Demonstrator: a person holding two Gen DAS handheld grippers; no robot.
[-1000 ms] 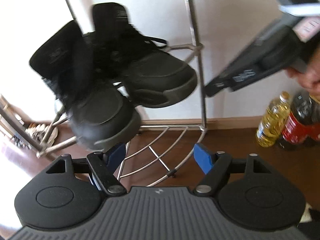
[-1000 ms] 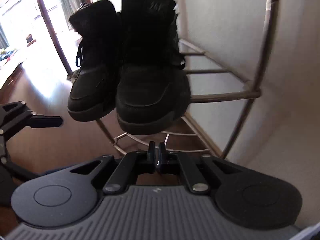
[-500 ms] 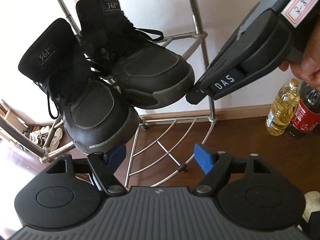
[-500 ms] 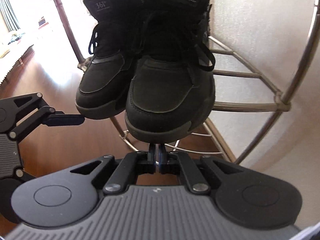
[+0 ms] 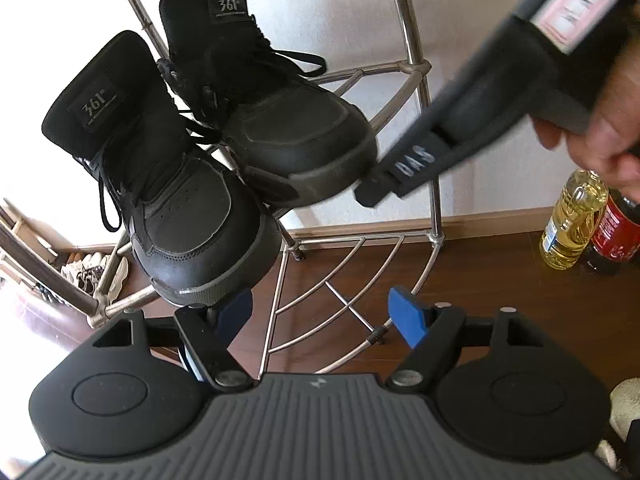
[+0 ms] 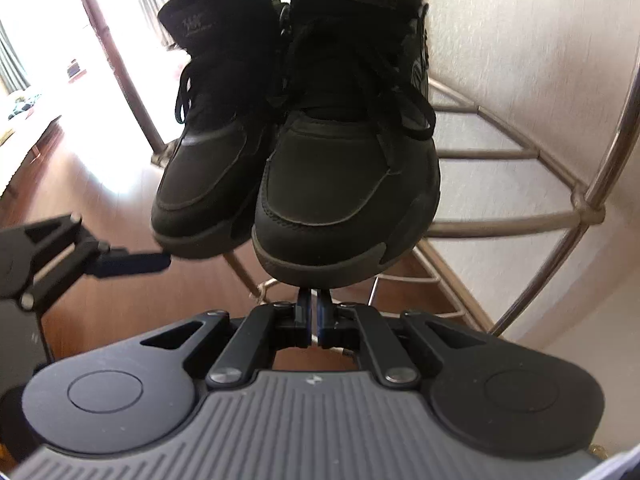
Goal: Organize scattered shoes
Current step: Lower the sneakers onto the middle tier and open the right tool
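Two black shoes (image 5: 192,160) are shown side by side on the rack (image 5: 416,68), toes overhanging, the left claw (image 5: 320,312) spread apart and the right claw (image 6: 314,312) pressed together, empty; toes are best nudged level.

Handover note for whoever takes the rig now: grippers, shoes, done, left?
Left gripper: open, empty, just below the toe of the left shoe.
Right gripper: shut, empty, under the toe of the right shoe.
Both black shoes sit side by side on the rack, toes overhanging.
Done: this pair is racked.
Left: maybe push the toes in; pale shoes lie on the floor beyond the rack.
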